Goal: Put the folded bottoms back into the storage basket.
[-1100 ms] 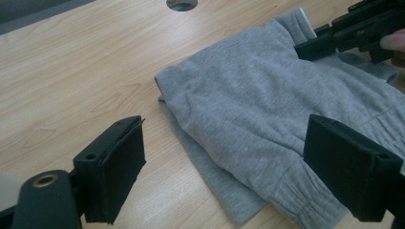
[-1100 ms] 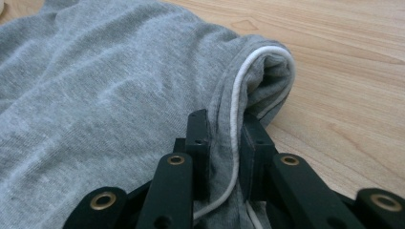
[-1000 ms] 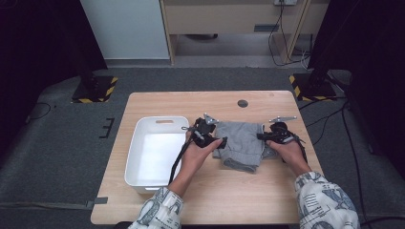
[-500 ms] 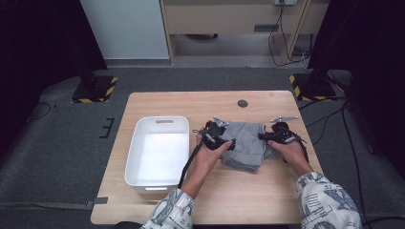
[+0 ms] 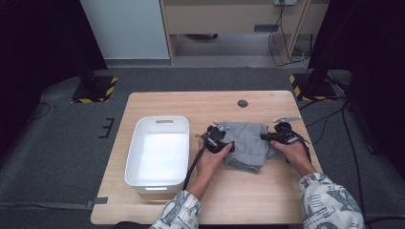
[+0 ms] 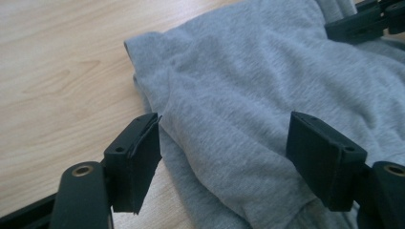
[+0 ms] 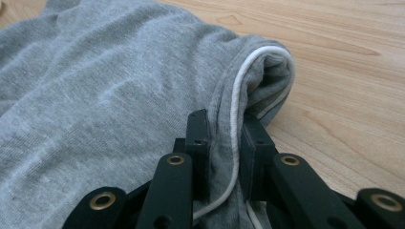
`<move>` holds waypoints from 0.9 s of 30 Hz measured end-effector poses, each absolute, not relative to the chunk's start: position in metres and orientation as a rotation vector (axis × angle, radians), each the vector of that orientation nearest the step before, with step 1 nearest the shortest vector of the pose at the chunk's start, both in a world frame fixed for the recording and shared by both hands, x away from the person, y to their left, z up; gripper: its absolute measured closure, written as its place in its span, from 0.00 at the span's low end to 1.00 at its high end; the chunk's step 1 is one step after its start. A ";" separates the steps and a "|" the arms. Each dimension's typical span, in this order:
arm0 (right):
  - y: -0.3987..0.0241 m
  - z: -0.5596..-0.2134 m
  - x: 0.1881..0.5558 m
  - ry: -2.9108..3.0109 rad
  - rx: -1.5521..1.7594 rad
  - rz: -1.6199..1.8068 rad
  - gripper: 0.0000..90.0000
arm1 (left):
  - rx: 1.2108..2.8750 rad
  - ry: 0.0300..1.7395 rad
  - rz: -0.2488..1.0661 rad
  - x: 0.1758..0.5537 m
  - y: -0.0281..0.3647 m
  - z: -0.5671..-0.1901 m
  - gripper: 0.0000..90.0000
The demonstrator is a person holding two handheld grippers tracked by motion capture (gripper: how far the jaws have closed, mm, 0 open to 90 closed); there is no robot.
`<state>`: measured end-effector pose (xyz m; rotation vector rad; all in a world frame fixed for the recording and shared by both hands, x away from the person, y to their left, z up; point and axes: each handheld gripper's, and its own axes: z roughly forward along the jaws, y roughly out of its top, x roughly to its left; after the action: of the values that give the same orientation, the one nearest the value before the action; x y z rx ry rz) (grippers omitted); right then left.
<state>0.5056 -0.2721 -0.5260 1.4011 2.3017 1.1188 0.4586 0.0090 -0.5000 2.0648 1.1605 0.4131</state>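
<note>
A grey cloth (image 5: 248, 143) lay folded on the wooden table (image 5: 191, 102), to the right of a white tub (image 5: 157, 152). The person's two hands were at its two sides.

The left gripper (image 6: 224, 162) was at the left side of the cloth. Its jaws stood wide apart, one over the bare wood by the cloth's edge and one over the cloth, with a fold of grey cloth between them. They had just been closing a bit, but the pads did not press the cloth.

The right gripper (image 7: 224, 157) was at the right side. Its jaws were pinched tight on a bunched fold of the cloth, with a thin white cord (image 7: 235, 119) running between them.

A small dark round spot (image 5: 242, 103) sat near the far edge of the table.
</note>
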 end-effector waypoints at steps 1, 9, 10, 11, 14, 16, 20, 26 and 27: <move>-0.272 -0.526 0.506 2.301 1.403 1.121 0.85 | 2.064 1.165 0.410 0.459 0.009 -0.502 0.30; -0.272 -0.526 0.506 2.296 1.412 1.125 0.85 | 2.076 1.197 0.393 0.464 0.013 -0.518 0.30; -0.272 -0.526 0.506 2.297 1.407 1.123 0.85 | 2.079 1.195 0.391 0.464 0.014 -0.519 0.30; -0.272 -0.526 0.506 2.299 1.406 1.119 0.85 | 2.078 1.196 0.388 0.464 0.014 -0.519 0.30; -0.272 -0.526 0.506 2.298 1.406 1.119 0.85 | 2.092 1.202 0.384 0.465 0.015 -0.522 0.30; -0.272 -0.526 0.506 2.296 1.410 1.124 0.85 | 2.091 1.209 0.375 0.465 0.015 -0.524 0.30; -0.272 -0.526 0.506 2.295 1.411 1.124 0.85 | 2.070 1.198 0.371 0.465 0.017 -0.528 0.33; -0.272 -0.526 0.506 2.292 1.417 1.125 0.85 | 2.064 1.149 0.343 0.460 0.015 -0.528 0.53; -0.272 -0.526 0.506 2.293 1.415 1.125 0.85 | 2.062 1.143 0.331 0.460 0.015 -0.528 0.56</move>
<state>0.5055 -0.2718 -0.5258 1.4154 2.2932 1.1254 0.4599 0.0146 -0.5282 2.0616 1.1425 0.3306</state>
